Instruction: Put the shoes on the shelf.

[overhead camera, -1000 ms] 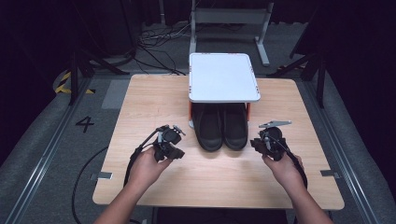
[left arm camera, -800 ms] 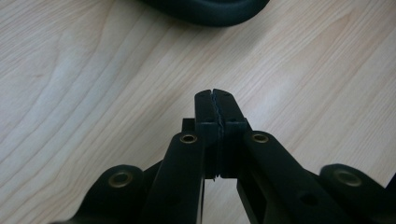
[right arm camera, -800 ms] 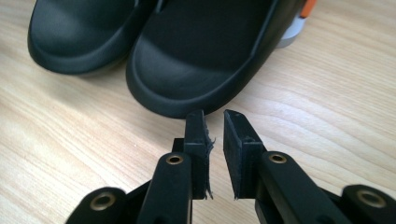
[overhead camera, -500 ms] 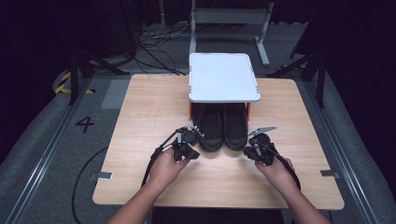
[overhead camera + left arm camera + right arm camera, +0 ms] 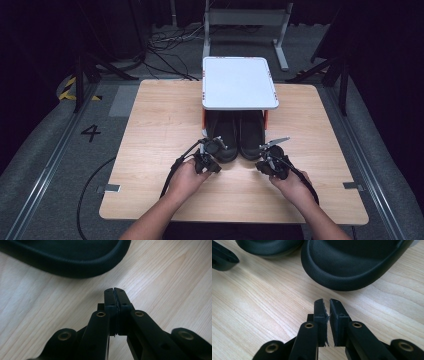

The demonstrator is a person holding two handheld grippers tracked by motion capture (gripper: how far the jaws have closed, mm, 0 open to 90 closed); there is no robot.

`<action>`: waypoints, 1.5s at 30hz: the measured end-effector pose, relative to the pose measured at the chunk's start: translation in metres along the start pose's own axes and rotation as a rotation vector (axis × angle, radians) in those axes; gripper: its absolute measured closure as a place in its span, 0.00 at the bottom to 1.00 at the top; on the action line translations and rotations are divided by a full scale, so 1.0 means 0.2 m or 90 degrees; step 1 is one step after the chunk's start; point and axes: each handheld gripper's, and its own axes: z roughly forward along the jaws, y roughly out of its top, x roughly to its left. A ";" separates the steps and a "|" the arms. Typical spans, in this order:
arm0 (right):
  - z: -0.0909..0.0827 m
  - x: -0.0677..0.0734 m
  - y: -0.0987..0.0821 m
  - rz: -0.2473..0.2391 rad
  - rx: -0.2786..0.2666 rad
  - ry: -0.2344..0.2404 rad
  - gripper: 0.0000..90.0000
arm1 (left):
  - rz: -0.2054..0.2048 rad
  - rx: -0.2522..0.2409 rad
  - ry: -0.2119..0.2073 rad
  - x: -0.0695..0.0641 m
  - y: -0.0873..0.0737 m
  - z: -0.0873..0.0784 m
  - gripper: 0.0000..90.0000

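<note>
Both hands have moved inward since the earlier frames: the left gripper (image 5: 216, 148) has travelled from the table's left half toward the centre, and the right gripper (image 5: 272, 150) has drawn in toward the shoes.

Left shoe (image 5: 222, 136) and right shoe (image 5: 250, 136) lie side by side under the white shelf (image 5: 239, 83), long axes running 12 to 6 o'clock, toes at 6 o'clock facing the person.

Key relation: each toe lies at roughly 12 o'clock from its gripper, near but not touching. In the left gripper view the left shoe (image 5: 75, 257) sits at 11 o'clock beyond the jaws; the left hand (image 5: 189, 176) appears slightly nearer.

Left gripper (image 5: 115, 291): jaws fully closed, nothing between them. Right gripper (image 5: 326, 302): jaws have just been closing, a narrow gap remains, nothing between them; right shoe (image 5: 354, 262) lies ahead.
</note>
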 end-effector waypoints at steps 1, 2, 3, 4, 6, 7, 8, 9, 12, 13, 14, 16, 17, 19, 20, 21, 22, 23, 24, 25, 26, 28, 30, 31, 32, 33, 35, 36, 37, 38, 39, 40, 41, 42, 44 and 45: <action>0.00 0.00 0.01 0.003 0.001 0.003 0.94 | -0.004 -0.002 -0.002 -0.01 0.01 0.01 1.00; 0.01 0.00 0.01 0.005 0.005 0.007 0.94 | 0.002 0.001 -0.001 -0.01 0.02 0.01 1.00; 0.02 0.00 0.02 0.007 0.008 0.009 0.94 | 0.001 0.004 -0.002 -0.01 0.03 0.02 1.00; 0.02 0.00 0.02 0.006 0.009 0.010 0.94 | 0.000 0.006 -0.003 -0.02 0.04 0.03 1.00; 0.02 0.01 0.03 0.004 0.010 0.008 0.94 | 0.002 0.005 0.003 -0.02 0.05 0.04 1.00; 0.03 0.01 0.04 0.003 0.009 0.005 0.94 | -0.002 0.003 0.006 -0.01 0.06 0.05 1.00; 0.03 0.00 0.05 0.007 0.009 0.003 0.95 | -0.004 0.001 0.008 -0.01 0.07 0.05 1.00; 0.03 0.00 0.05 0.009 0.010 0.003 0.95 | -0.007 0.000 0.012 0.00 0.08 0.05 1.00; 0.04 -0.01 0.07 0.012 0.008 0.000 0.95 | -0.001 0.000 0.051 0.00 0.10 0.05 1.00; 0.04 -0.02 0.07 0.015 0.007 -0.001 0.95 | -0.004 -0.003 0.055 0.00 0.10 0.05 1.00; 0.05 -0.02 0.08 0.016 0.005 -0.003 0.95 | -0.011 -0.004 0.051 0.01 0.11 0.05 1.00; 0.06 -0.03 0.10 0.025 0.001 0.000 0.95 | -0.023 -0.013 0.053 0.04 0.12 0.05 1.00; 0.07 -0.04 0.11 0.032 0.003 0.002 0.95 | -0.032 -0.021 0.044 0.05 0.13 0.05 1.00; 0.08 -0.05 0.12 0.028 0.006 -0.003 0.96 | -0.032 -0.021 0.040 0.07 0.13 0.06 1.00; 0.09 -0.05 0.14 0.032 0.010 -0.005 0.96 | -0.037 -0.026 0.039 0.08 0.14 0.06 1.00; 0.10 -0.06 0.16 0.032 0.014 -0.006 0.96 | -0.040 -0.025 0.038 0.09 0.14 0.06 1.00; 0.11 -0.07 0.18 0.032 0.019 -0.009 0.96 | -0.042 -0.024 0.038 0.09 0.14 0.06 1.00; 0.12 -0.07 0.18 0.031 0.021 -0.010 0.96 | -0.042 -0.023 0.038 0.09 0.15 0.06 1.00; 0.12 -0.08 0.19 0.035 0.020 -0.009 0.96 | -0.043 -0.020 0.041 0.10 0.15 0.05 1.00; 0.13 -0.08 0.20 0.037 0.021 -0.009 0.96 | -0.042 -0.017 0.039 0.10 0.16 0.05 1.00; 0.13 -0.08 0.21 0.039 0.023 -0.008 0.96 | -0.042 -0.017 0.035 0.11 0.16 0.05 1.00; 0.13 -0.08 0.20 0.043 0.031 0.000 0.95 | -0.045 -0.017 0.035 0.11 0.16 0.05 1.00; 0.10 -0.05 0.18 0.044 0.043 0.028 0.95 | -0.047 -0.016 0.040 0.10 0.15 0.04 1.00; 0.07 -0.03 0.17 0.040 0.038 0.046 0.95 | -0.050 -0.017 0.037 0.10 0.15 0.04 0.99; 0.05 -0.01 0.17 0.041 0.030 0.062 0.95 | -0.052 -0.016 0.034 0.11 0.15 0.03 0.99; 0.02 0.00 0.17 0.041 0.021 0.074 0.95 | -0.054 -0.017 0.034 0.11 0.15 0.03 0.99; 0.02 0.01 0.20 0.039 0.014 0.075 0.95 | -0.054 -0.017 0.033 0.11 0.15 0.03 0.99; 0.02 0.01 0.20 0.039 0.014 0.075 0.95 | -0.059 -0.014 0.034 0.11 0.15 0.03 0.99; 0.04 0.00 0.21 0.044 0.020 0.066 0.95 | -0.050 -0.014 0.040 0.11 0.15 0.03 0.99; 0.08 -0.04 0.24 0.060 0.043 0.077 1.00 | -0.052 -0.014 0.045 0.10 0.15 0.03 0.99; 0.08 -0.04 0.24 0.060 0.043 0.077 1.00 | -0.052 -0.014 0.045 0.10 0.15 0.03 1.00; 0.09 -0.05 0.25 0.071 0.045 0.089 1.00 | -0.052 -0.020 0.045 0.11 0.15 0.03 1.00; 0.10 -0.06 0.25 0.076 0.041 0.083 1.00 | -0.053 -0.022 0.054 0.11 0.15 0.02 0.99; 0.11 -0.07 0.25 0.073 0.037 0.065 1.00 | -0.054 -0.030 0.065 0.11 0.15 0.01 0.99; 0.12 -0.09 0.26 0.085 0.034 0.050 1.00 | -0.066 -0.042 0.066 0.14 0.15 -0.02 0.99; 0.12 -0.11 0.27 0.097 0.030 0.052 1.00 | -0.076 -0.051 0.058 0.15 0.15 -0.03 0.99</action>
